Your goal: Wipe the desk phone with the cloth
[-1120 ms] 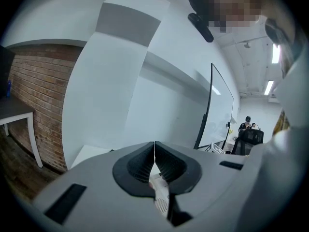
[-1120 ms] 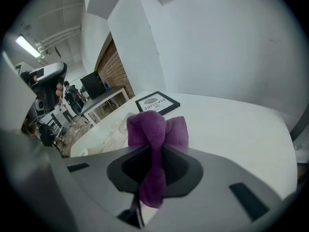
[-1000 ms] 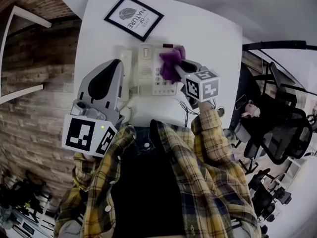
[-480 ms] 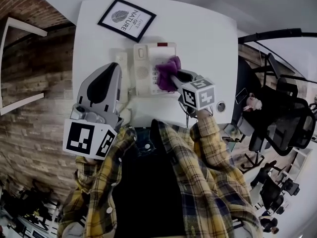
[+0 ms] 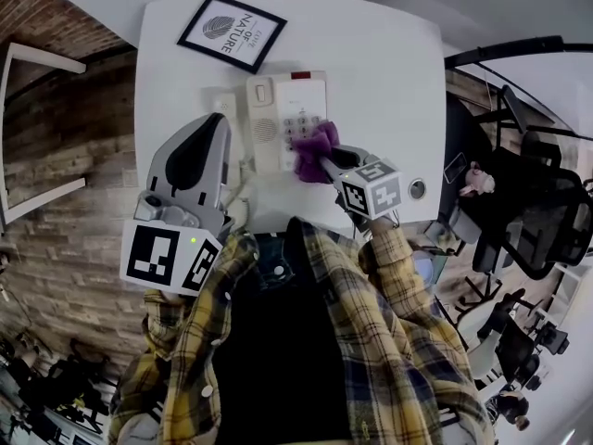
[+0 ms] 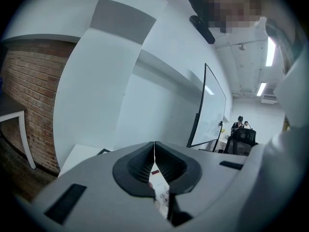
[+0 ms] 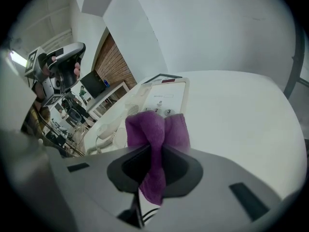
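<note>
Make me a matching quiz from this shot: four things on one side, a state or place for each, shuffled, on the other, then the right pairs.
Things:
1. cloth
2. framed picture
3. left gripper
4. desk phone

States or places:
A. jaws together, nothing held
B. at the far left corner of the table
C. white, in the middle of the table
D. purple, clamped in the right gripper

Pairs: 1-D, 2-B, 3-A, 4-C
</note>
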The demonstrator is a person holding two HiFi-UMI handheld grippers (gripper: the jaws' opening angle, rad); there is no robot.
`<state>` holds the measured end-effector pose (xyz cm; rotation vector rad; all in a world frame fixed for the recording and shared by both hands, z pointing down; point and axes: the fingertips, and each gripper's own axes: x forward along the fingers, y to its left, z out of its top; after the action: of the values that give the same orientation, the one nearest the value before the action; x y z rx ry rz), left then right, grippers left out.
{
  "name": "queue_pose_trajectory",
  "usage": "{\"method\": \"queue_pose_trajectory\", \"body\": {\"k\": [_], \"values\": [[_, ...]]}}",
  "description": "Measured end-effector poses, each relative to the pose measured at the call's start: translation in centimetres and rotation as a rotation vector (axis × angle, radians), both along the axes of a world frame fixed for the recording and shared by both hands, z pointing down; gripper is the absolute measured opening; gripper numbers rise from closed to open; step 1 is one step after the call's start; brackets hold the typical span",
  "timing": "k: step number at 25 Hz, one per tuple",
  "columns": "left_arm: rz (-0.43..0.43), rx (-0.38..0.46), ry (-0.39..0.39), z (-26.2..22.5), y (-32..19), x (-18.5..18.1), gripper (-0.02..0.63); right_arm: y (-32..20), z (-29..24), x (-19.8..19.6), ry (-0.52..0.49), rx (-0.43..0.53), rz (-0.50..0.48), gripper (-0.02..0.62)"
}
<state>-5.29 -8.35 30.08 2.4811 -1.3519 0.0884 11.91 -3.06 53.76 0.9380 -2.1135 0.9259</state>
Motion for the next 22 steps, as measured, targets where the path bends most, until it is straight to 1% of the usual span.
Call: {"method": "queue_pose_trajectory", "body": {"k": [4, 13, 19, 22], "values": [[0.013, -0.003, 0.0, 0.2, 0.0, 0.4, 0.015, 0.9, 0.4, 0.2, -0.013, -0.017, 0.025, 0.061], [0.045, 0.006, 0.001, -0.2, -0.2, 1.4, 0.015, 3.1, 1.0, 0.3, -0.035, -0.062, 0.045, 0.061], [0.051, 0.013, 0.006, -0.7, 0.0, 1.6, 0.015, 3.1, 0.7, 0.4, -0.074, -0.091, 0.059, 0.063], [0.051, 0.023, 0.006, -1.1, 0.0, 1.5, 0.015, 3.0, 0.5, 0.2, -0.082, -0.091, 0.06, 0.063]]}}
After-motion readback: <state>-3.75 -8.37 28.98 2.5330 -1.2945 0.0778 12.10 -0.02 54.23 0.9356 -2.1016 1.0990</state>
